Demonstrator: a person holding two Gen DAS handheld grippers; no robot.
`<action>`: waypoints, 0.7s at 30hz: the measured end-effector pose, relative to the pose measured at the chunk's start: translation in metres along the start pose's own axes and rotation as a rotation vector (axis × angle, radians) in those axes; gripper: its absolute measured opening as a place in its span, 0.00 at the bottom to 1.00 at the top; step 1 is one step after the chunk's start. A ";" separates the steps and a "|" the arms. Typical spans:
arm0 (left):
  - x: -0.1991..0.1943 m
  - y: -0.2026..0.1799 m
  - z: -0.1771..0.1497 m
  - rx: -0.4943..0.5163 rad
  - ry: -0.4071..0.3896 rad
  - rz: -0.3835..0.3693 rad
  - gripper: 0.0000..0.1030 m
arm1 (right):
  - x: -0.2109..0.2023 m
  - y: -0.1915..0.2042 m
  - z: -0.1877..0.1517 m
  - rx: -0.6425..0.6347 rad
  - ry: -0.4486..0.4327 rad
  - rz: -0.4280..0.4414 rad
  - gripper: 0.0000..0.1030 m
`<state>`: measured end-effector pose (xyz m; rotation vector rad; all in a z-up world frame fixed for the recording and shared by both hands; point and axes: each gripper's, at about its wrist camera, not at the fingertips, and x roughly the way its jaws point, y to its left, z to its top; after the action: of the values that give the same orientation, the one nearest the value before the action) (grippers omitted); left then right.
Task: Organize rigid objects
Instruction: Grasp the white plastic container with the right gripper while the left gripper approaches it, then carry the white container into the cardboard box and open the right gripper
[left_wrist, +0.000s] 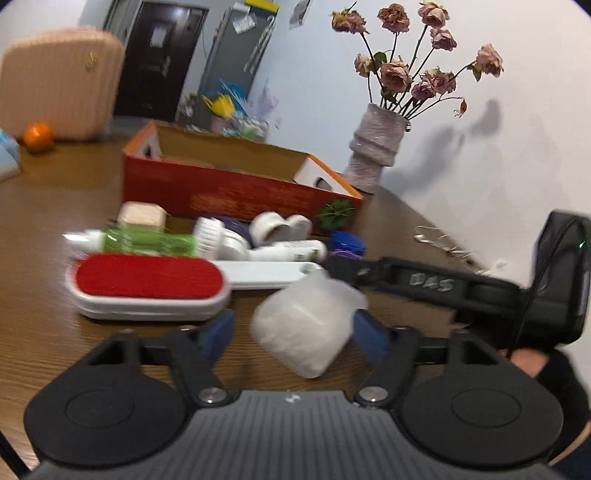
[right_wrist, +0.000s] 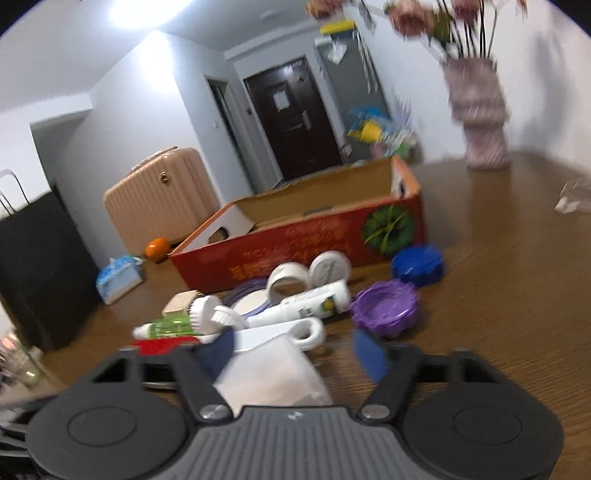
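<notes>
Both grippers over the clutter on the brown tabletop (left_wrist: 55, 206).
Red cardboard box (left_wrist: 236, 192) toward the far edge, interior hidden. Left view alone shows the red-faced lint brush (left_wrist: 147, 286); right view alone the purple lid (right_wrist: 384, 306). Left gripper (left_wrist: 295, 328) brackets a white wrapped roll (left_wrist: 303, 328), grip uncertain. Right gripper (right_wrist: 291, 350): jaws parted, its left pad against that roll, nothing clamped.

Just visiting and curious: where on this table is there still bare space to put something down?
Bare wood lies right of the blue lid and purple lid, toward the vase. Also left of the red lint brush. Crowded: the strip before the red box.
</notes>
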<state>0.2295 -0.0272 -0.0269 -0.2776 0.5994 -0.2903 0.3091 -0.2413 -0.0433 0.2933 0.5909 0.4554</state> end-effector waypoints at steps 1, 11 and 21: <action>0.005 0.000 0.001 -0.021 0.017 -0.007 0.53 | 0.004 -0.003 -0.001 0.021 0.016 0.024 0.38; -0.025 0.018 -0.020 -0.151 0.086 -0.059 0.34 | -0.040 0.013 -0.042 0.070 0.073 0.109 0.23; -0.096 0.023 -0.059 -0.190 0.077 -0.026 0.33 | -0.103 0.054 -0.095 0.066 0.052 0.179 0.20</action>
<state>0.1239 0.0171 -0.0321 -0.4587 0.7012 -0.2701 0.1594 -0.2319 -0.0497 0.4000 0.6342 0.6178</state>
